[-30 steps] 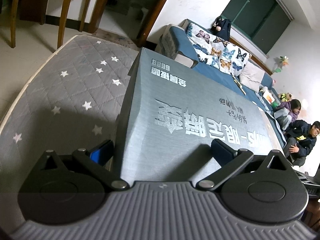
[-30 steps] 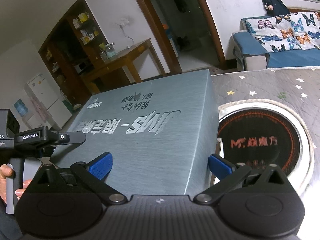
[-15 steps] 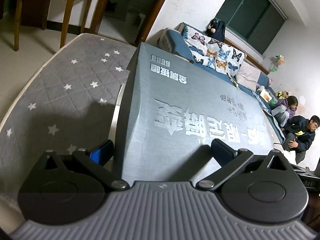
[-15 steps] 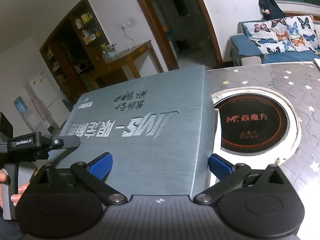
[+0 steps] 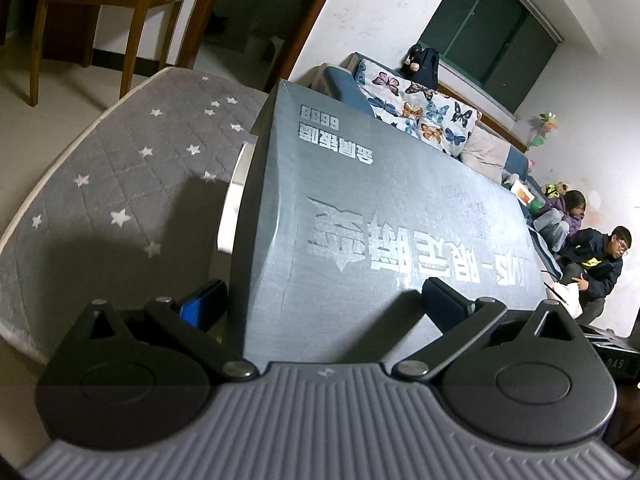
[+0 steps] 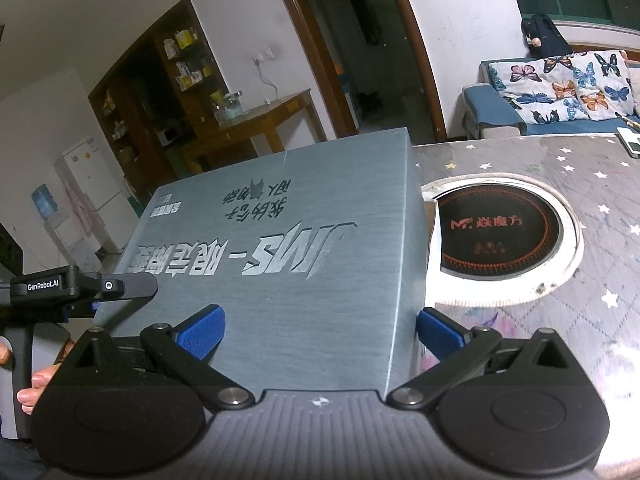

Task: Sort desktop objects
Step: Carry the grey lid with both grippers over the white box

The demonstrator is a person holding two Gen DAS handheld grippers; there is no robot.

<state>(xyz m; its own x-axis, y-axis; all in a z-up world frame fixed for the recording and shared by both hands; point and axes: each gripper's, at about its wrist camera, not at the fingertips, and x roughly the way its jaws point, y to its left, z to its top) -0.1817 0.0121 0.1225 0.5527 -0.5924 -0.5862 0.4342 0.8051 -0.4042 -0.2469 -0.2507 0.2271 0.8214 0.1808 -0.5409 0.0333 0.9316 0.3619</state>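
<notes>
Straddling grey box point(image 6: 280, 256) end | right gripper point(image 6: 320, 332) apart across its corner | left gripper point(image 5: 320, 304) likewise | long axis 12 o'clock | cooktop point(image 6: 500, 228) at 1 o'clock

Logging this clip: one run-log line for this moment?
left gripper: straddling box end | right gripper: same, opposite end | grey box: beside induction cooktop | both fingers spread

A round table point(image 6: 592, 344) covered in a grey quilted cloth with white stars carries a built-in induction cooktop point(image 6: 500, 228), a dark glass disc with red lettering inside a pale ring, set in its middle. A large grey box point(image 6: 280, 248) with silver lettering lies to the left, its right edge overlapping the ring. A small white object point(image 6: 630, 142) lies at the far right edge.
</notes>
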